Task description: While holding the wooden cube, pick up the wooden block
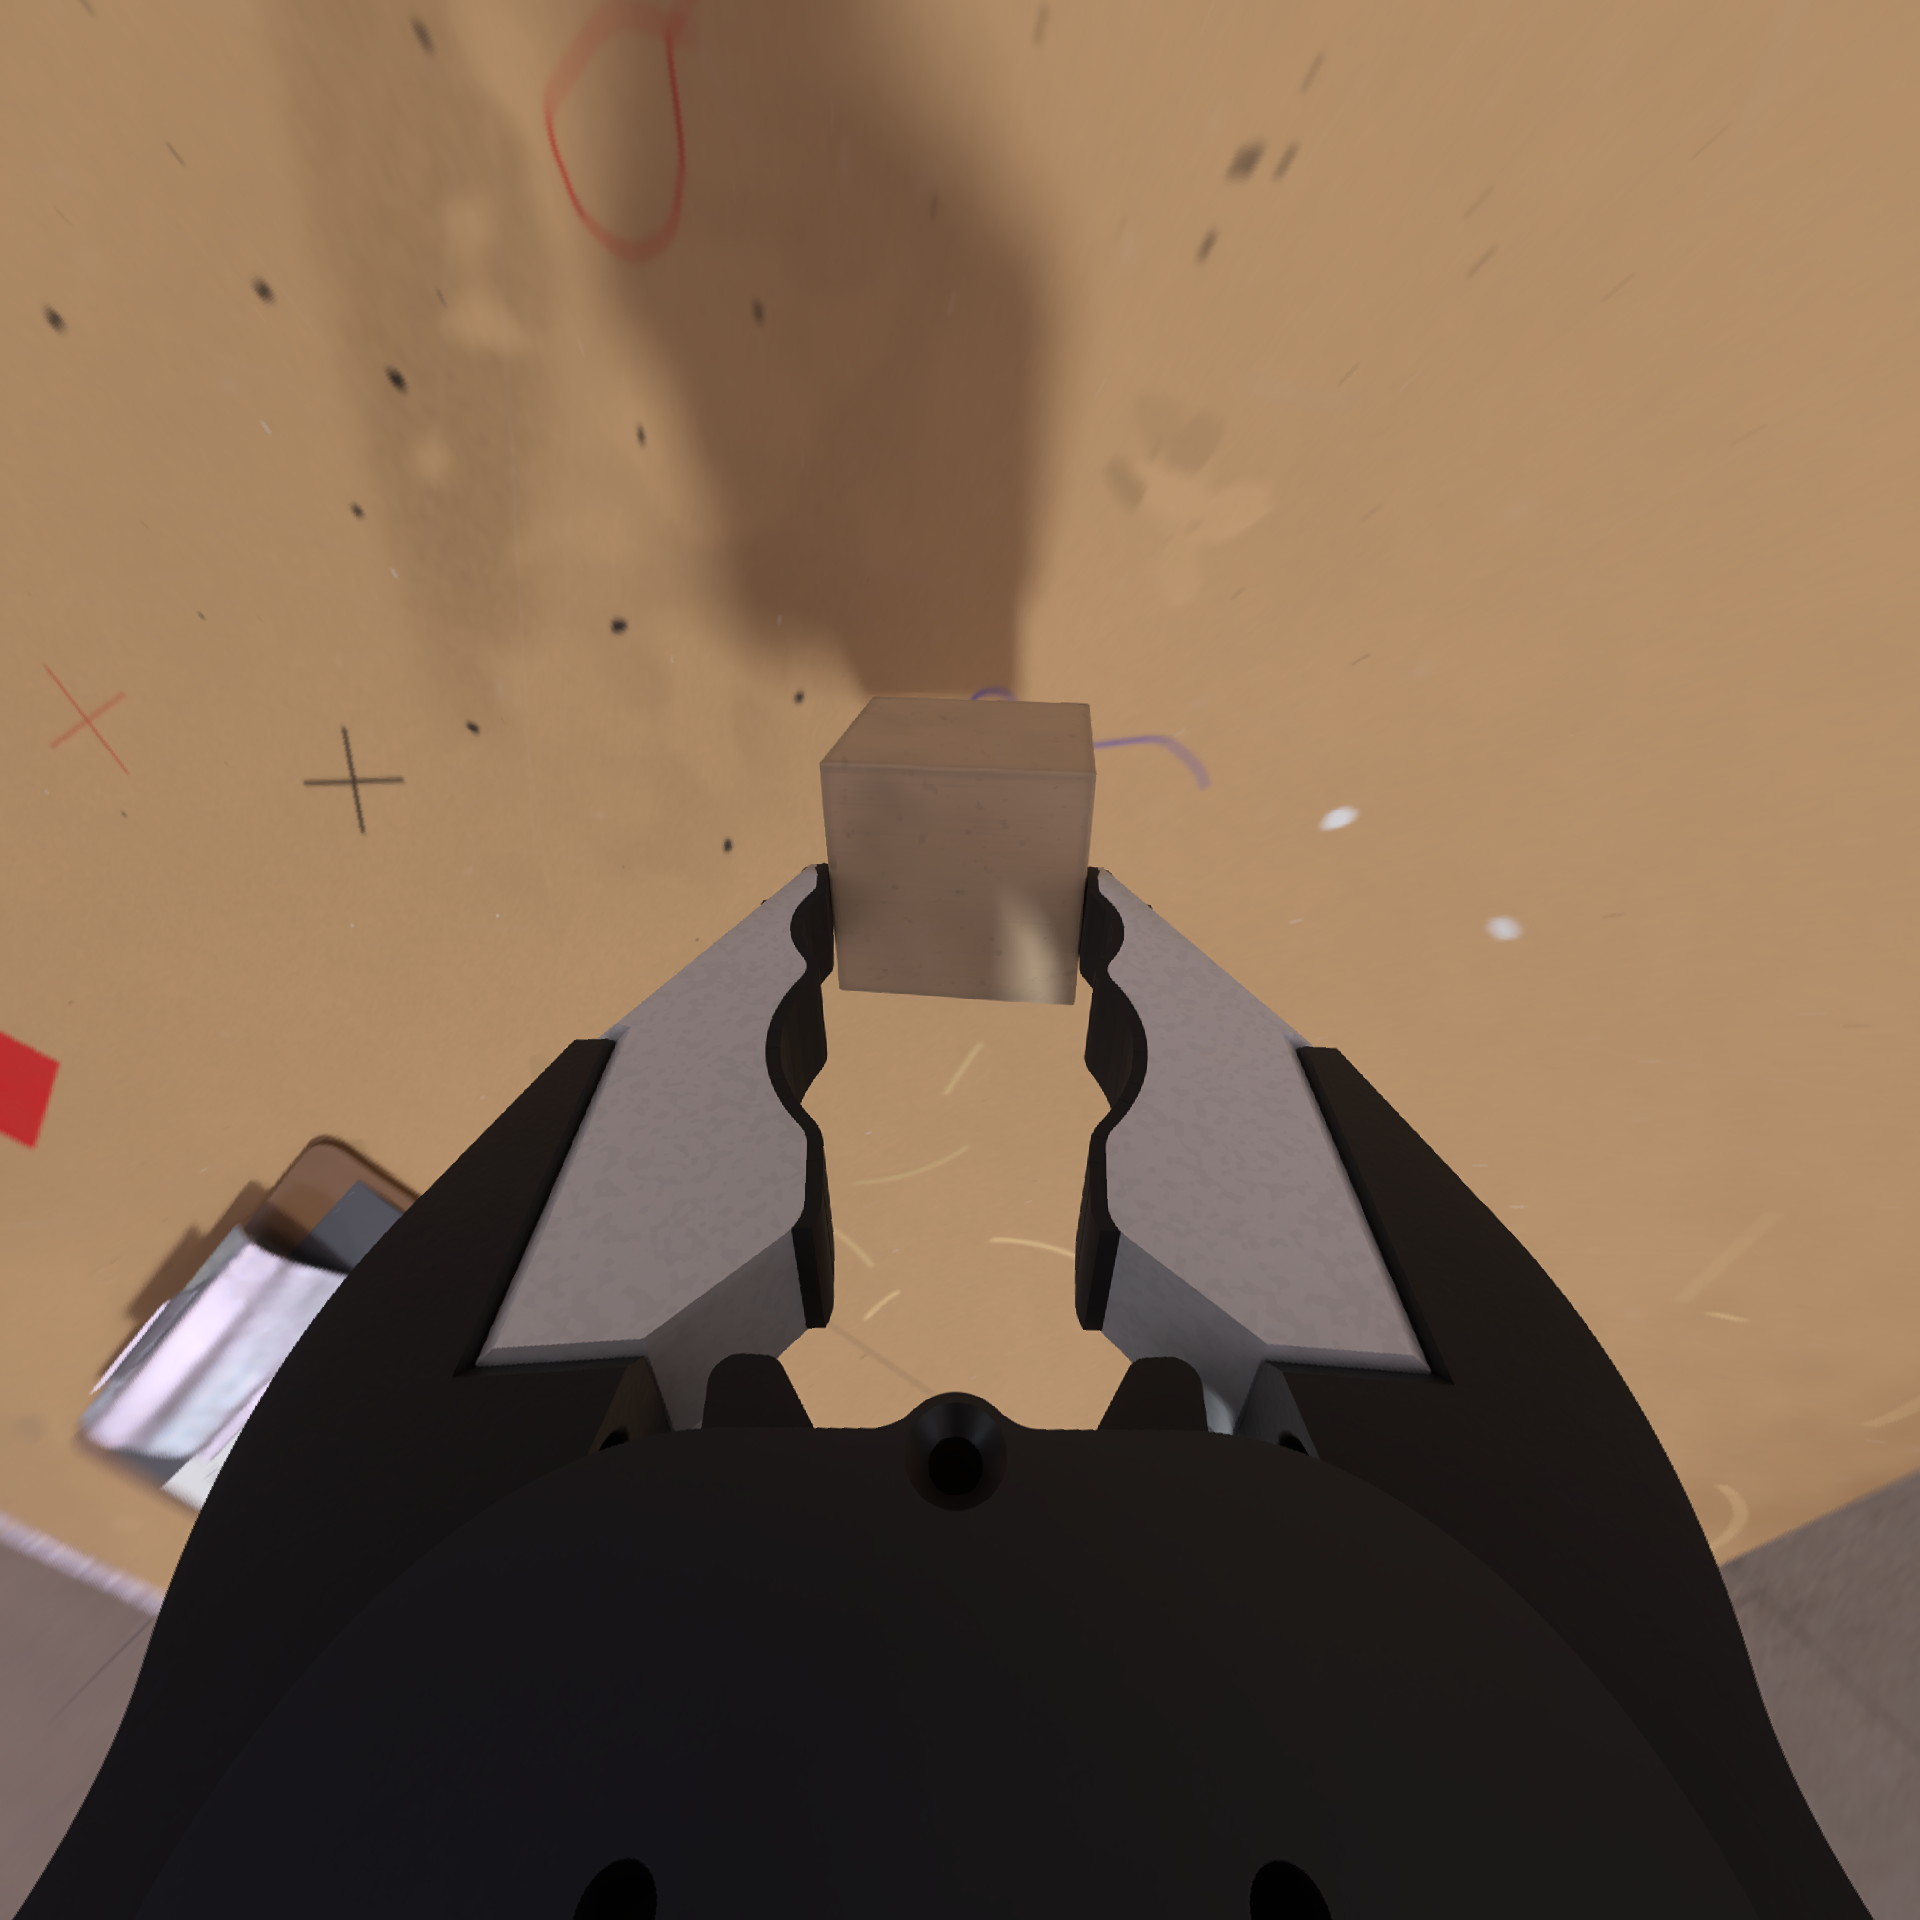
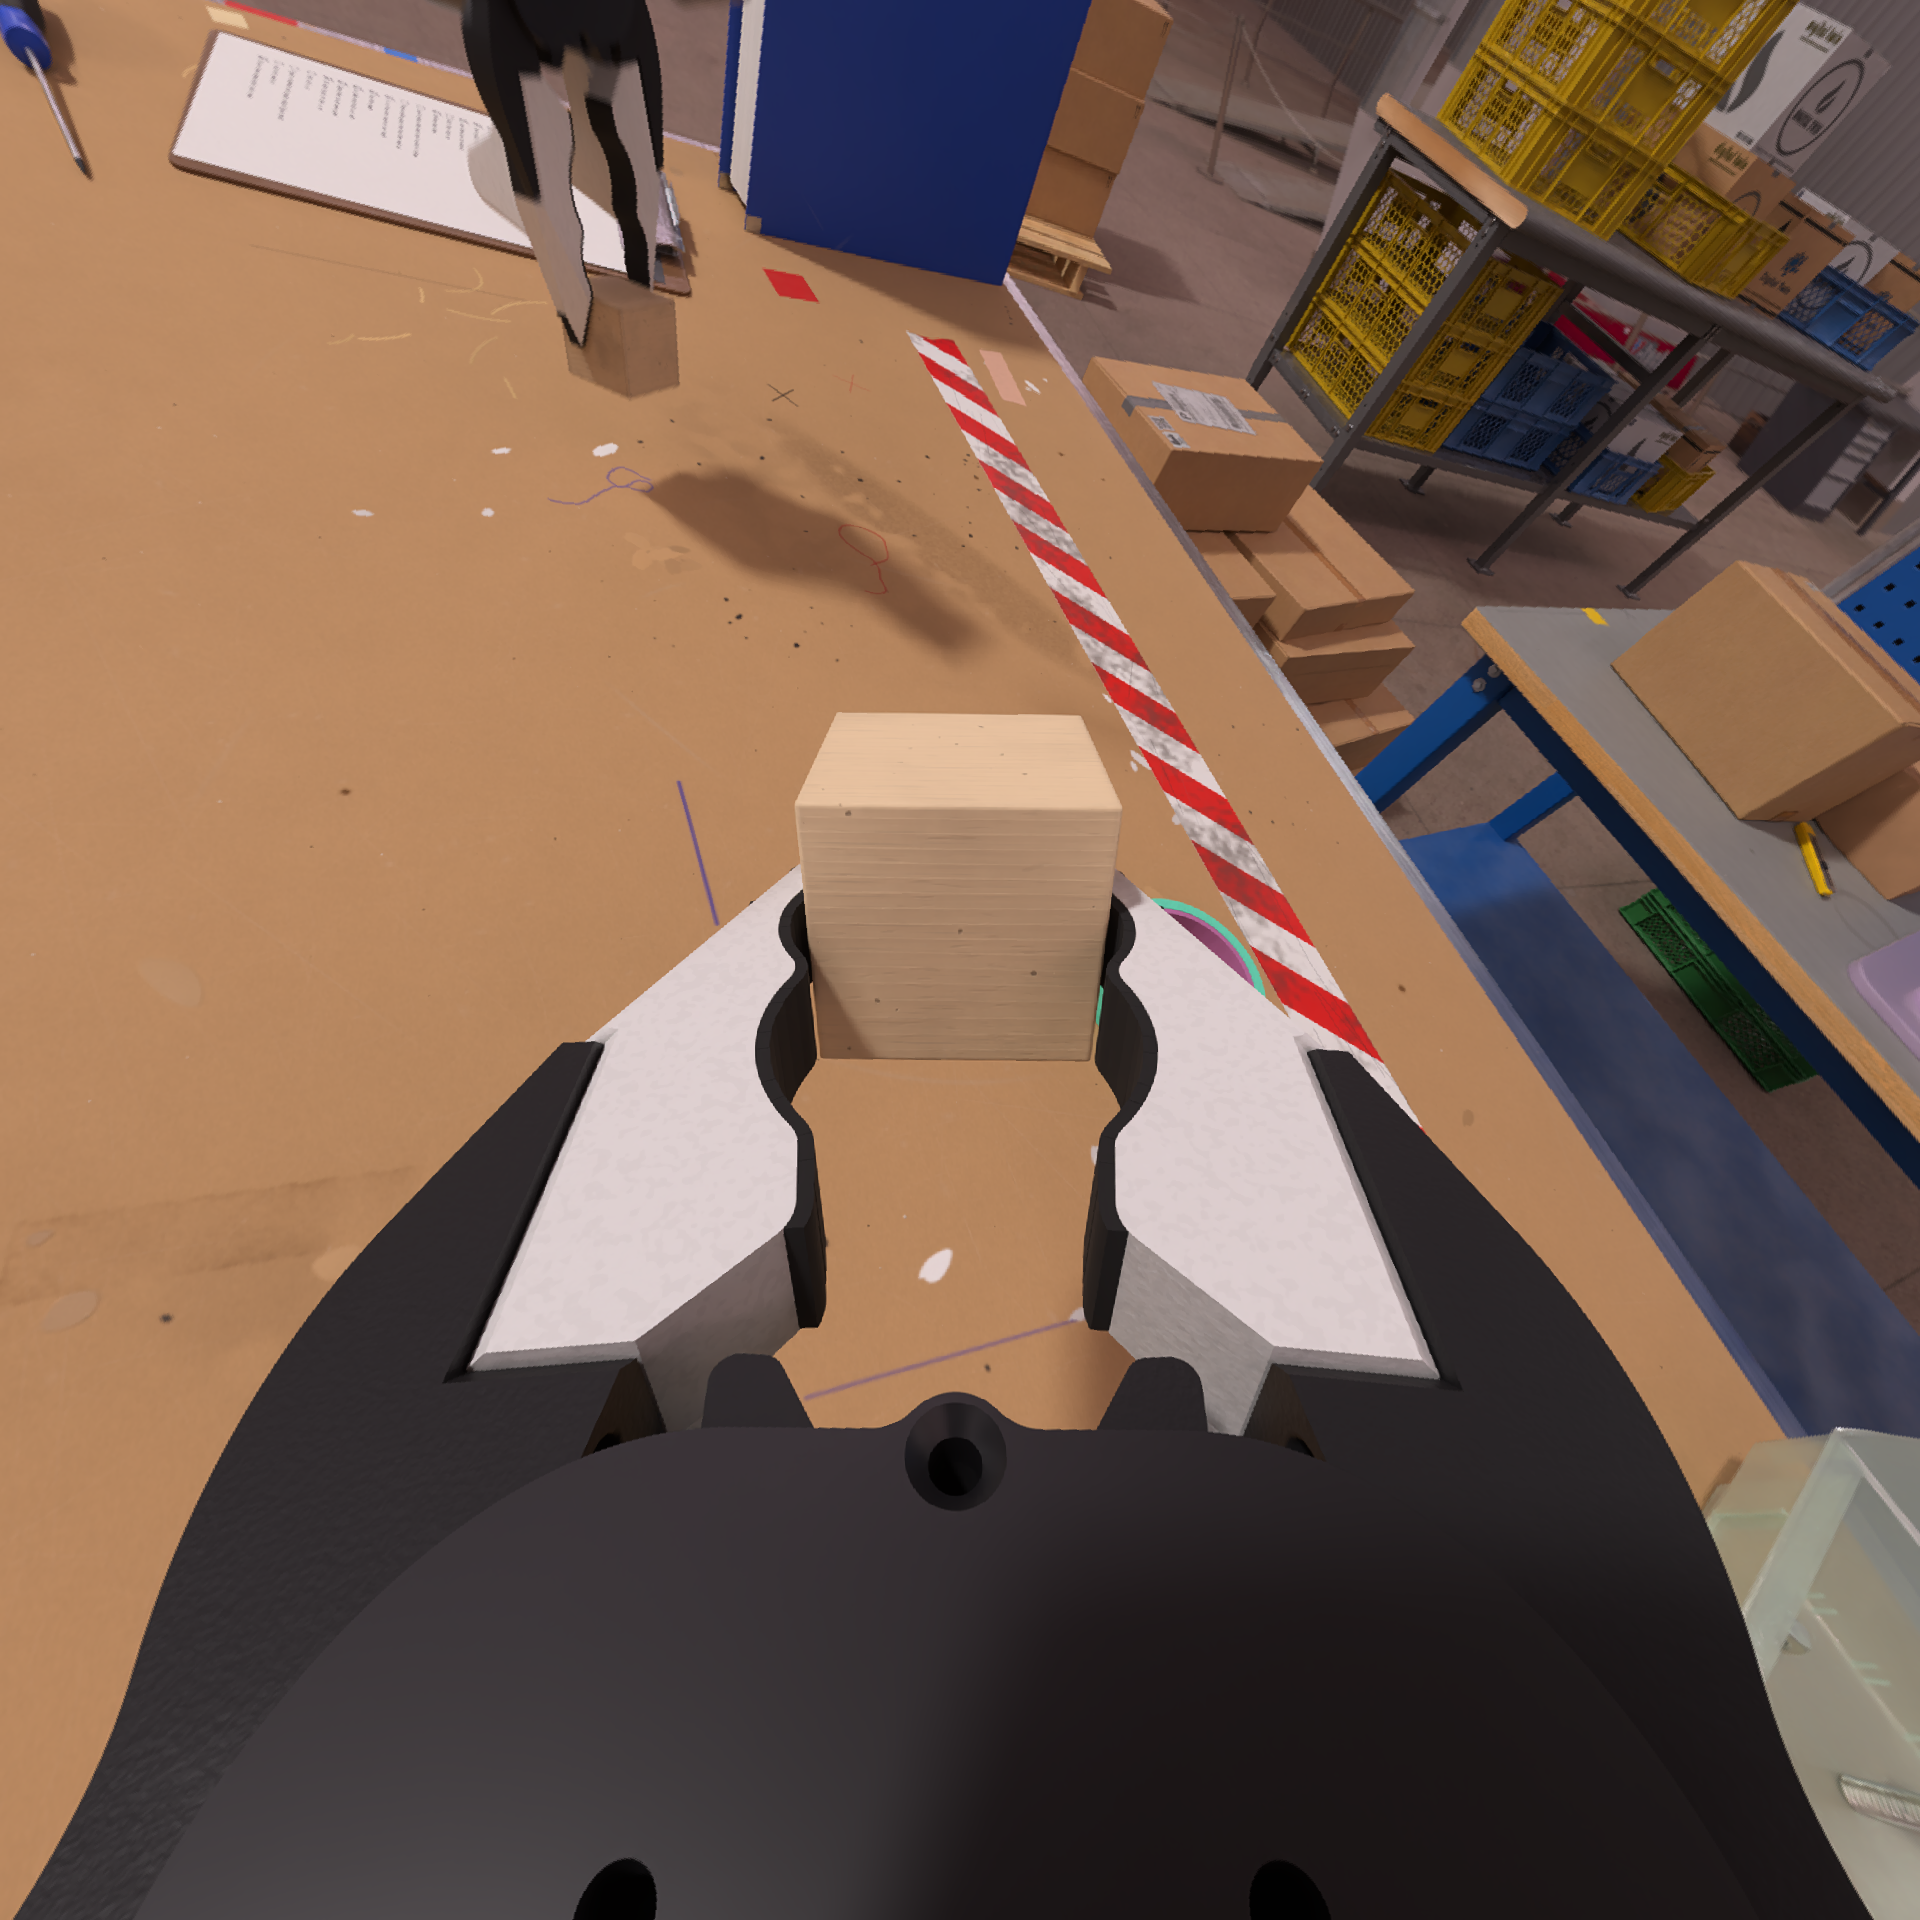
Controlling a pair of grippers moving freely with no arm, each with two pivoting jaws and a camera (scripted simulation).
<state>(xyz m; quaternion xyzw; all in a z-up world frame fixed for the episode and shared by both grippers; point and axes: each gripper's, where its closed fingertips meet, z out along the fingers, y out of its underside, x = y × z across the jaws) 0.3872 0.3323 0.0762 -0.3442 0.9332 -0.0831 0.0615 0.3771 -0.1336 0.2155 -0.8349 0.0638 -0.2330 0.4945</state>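
In the left wrist view, my left gripper (image 1: 956,894) is shut on a darker, shaded wooden block (image 1: 958,847) held at the fingertips, well above the brown tabletop (image 1: 1455,520). In the right wrist view, my right gripper (image 2: 956,914) is shut on a pale wooden cube (image 2: 958,894), held just above the table (image 2: 312,831). The left gripper (image 2: 608,301) also shows far off at the upper left of that view, pointing down with the block (image 2: 629,343) between its fingers.
A clipboard with white paper (image 2: 343,135) and a blue upright panel (image 2: 904,125) stand at the far end. Red-white striped tape (image 2: 1091,623) runs along the table's right edge. A screwdriver (image 2: 42,83) lies far left. A translucent container (image 2: 1829,1610) sits near right. Shelves with crates (image 2: 1507,260) stand beyond.
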